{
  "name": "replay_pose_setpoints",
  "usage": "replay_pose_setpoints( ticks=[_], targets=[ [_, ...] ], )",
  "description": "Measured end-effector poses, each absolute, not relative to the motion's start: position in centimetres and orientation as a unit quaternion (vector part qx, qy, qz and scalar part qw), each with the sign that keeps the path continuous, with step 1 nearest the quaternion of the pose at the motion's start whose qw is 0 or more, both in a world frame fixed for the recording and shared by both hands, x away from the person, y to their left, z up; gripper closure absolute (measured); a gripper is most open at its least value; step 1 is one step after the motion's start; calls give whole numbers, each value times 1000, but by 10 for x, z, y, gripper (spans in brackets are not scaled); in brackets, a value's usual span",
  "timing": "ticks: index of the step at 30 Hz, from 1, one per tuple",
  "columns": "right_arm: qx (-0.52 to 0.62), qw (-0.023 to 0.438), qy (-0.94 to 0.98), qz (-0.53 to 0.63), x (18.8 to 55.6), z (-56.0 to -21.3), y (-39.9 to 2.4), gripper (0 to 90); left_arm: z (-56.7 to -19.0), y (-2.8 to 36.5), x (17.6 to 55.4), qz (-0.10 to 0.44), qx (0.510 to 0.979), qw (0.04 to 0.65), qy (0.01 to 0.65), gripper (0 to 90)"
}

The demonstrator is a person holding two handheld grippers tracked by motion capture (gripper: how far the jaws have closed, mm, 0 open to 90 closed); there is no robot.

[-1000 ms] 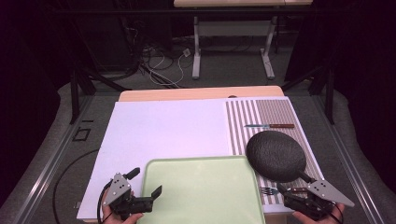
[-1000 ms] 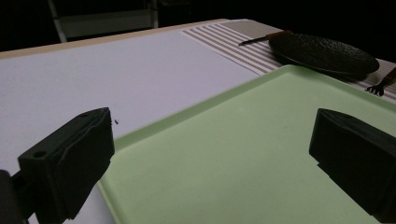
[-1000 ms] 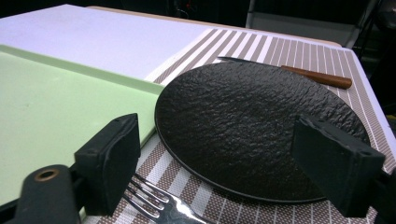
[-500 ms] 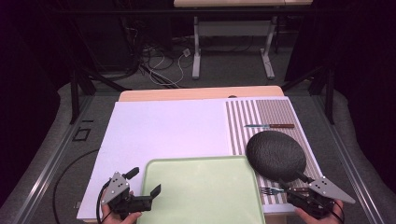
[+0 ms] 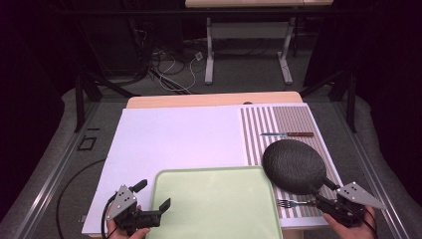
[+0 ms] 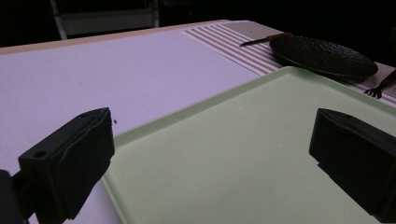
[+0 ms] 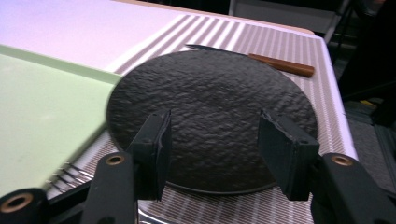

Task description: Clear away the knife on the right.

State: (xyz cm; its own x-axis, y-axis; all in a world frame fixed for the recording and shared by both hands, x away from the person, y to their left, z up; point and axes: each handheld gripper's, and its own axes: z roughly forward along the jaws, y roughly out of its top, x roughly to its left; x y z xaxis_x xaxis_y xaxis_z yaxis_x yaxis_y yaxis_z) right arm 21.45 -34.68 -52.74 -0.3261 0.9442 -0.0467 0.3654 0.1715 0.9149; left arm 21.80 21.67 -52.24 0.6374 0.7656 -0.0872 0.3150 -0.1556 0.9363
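At the near right corner of the table, the right gripper (image 5: 322, 195) sits just over the handle end of a fork (image 5: 294, 202), whose tines point left toward the green tray (image 5: 214, 209). In the right gripper view the fork (image 7: 70, 175) lies low and to the left of the left jaw, beneath it rather than between the pads; the jaws have just been closing, yet they stand parted with nothing pressed between them. Straight ahead of those jaws is the black plate (image 7: 210, 116), its near rim just beyond the fingertips. At the near left, the left gripper (image 5: 153, 199) hangs with its jaws wide apart over the tray's left corner, gripping nothing. Beyond the plate lies a wooden-handled knife (image 5: 287, 134) on the striped mat (image 5: 288, 117).
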Motion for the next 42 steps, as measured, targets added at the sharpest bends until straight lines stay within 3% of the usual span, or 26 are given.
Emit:
replay_pose_setpoints(
  ticks=[11, 12, 17, 19, 25, 32, 42],
  targets=[
    [500, 344, 669, 430, 228, -524, -368, 432, -523, 215, 218, 209, 731, 533, 371, 5],
    [504, 326, 678, 424, 229, -520, -372, 432, -523, 215, 218, 210, 733, 532, 369, 5],
    [510, 328, 665, 436, 240, -514, -385, 447, -522, 214, 217, 212, 733, 532, 368, 5],
    [529, 303, 663, 434, 252, -508, -393, 446, -523, 214, 217, 211, 733, 531, 368, 5],
    [533, 297, 672, 419, 279, -497, -412, 438, -523, 213, 217, 212, 735, 530, 366, 5],
    [514, 328, 683, 402, 306, -487, -423, 404, -523, 213, 218, 209, 734, 530, 369, 4],
    [512, 328, 687, 399, 351, -475, -428, 499, -524, 212, 219, 207, 736, 527, 370, 5]
  ],
)
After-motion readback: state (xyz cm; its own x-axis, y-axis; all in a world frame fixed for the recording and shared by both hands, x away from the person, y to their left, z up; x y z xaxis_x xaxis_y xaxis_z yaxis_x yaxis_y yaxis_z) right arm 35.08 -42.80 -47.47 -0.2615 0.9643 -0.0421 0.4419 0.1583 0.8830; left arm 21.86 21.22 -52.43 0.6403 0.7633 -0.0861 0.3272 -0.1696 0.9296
